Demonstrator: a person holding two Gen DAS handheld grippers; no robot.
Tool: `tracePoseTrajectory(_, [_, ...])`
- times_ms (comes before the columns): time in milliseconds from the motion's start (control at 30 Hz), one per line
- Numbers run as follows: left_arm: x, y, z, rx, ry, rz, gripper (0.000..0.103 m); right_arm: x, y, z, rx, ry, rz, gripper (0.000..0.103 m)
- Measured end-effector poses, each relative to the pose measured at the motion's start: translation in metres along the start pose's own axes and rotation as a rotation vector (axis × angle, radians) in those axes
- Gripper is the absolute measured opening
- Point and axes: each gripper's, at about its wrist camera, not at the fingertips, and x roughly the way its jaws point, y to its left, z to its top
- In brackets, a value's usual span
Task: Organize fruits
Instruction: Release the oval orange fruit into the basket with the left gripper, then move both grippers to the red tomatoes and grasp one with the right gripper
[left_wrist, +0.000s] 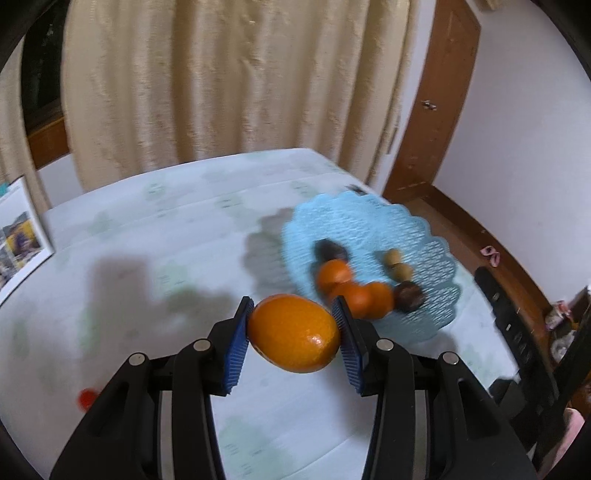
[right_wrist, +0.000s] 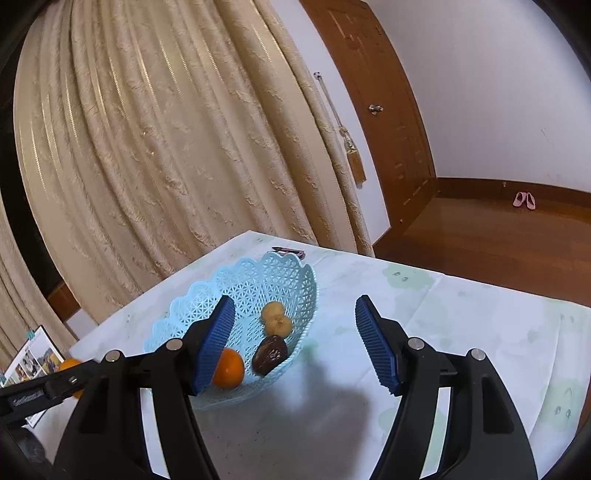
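Note:
My left gripper (left_wrist: 293, 332) is shut on a large orange (left_wrist: 293, 332), held above the table just left of the light blue lattice basket (left_wrist: 369, 221). The basket holds several small oranges (left_wrist: 334, 275), dark brown fruits (left_wrist: 408, 295) and small tan fruits (left_wrist: 397, 264). In the right wrist view my right gripper (right_wrist: 295, 341) is open and empty above the table, next to the basket (right_wrist: 258, 277). There I see an orange (right_wrist: 229, 369), a dark brown fruit (right_wrist: 269, 356) and tan fruits (right_wrist: 275, 319) inside it. The left gripper with its orange (right_wrist: 68, 365) shows at the left edge.
The table (left_wrist: 184, 221) has a pale patterned cloth. A small red object (left_wrist: 86, 398) lies at the near left. A photo booklet (left_wrist: 18, 236) lies at the table's left edge. A small dark item (right_wrist: 288, 252) lies behind the basket. Curtains hang behind; wooden floor lies to the right.

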Motion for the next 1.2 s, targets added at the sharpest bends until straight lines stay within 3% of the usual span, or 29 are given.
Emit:
tracePoseTrajectory(67, [0.009,-0.01,0.004,0.01,0.005,-0.025,0.045,-0.001,-0.002,0.001,0.012,-0.007,-0.004,0.076])
tracePoseTrajectory(300, [0.033,-0.046,0.018,0.056,0.014,-0.112,0.045,-0.001,-0.008,0.003,0.042,-0.02,-0.029,0.076])
tracePoseTrajectory(367, [0.034,-0.051,0.021,0.064,0.008,-0.123,0.054,-0.001,-0.011,0.003,0.054,-0.022,-0.033,0.076])
tracePoseTrajectory(400, [0.033,-0.052,0.023,0.064,-0.003,-0.125,0.069,-0.001,-0.012,0.004,0.058,-0.022,-0.034,0.076])
tracePoseTrajectory(433, [0.03,-0.05,0.023,0.06,-0.025,-0.127,0.078,-0.001,-0.013,0.004,0.064,-0.023,-0.035,0.076])
tracePoseTrajectory(500, [0.026,-0.044,0.024,0.049,-0.054,-0.122,0.086,-0.002,-0.015,0.004,0.071,-0.028,-0.037,0.076])
tracePoseTrajectory(600, [0.021,-0.028,0.021,0.02,-0.077,-0.078,0.095,-0.004,-0.015,0.004,0.073,-0.039,-0.033,0.08])
tracePoseTrajectory(800, [0.013,0.004,0.012,-0.043,-0.102,-0.024,0.098,-0.008,-0.01,0.003,0.064,-0.067,-0.02,0.084])
tracePoseTrajectory(1033, [-0.009,0.041,-0.005,-0.063,-0.127,0.21,0.098,-0.015,-0.001,0.0,0.019,-0.104,0.013,0.09])
tracePoseTrajectory(1200, [-0.023,0.072,-0.019,-0.088,-0.104,0.278,0.098,-0.017,0.011,-0.004,-0.043,-0.1,0.043,0.092])
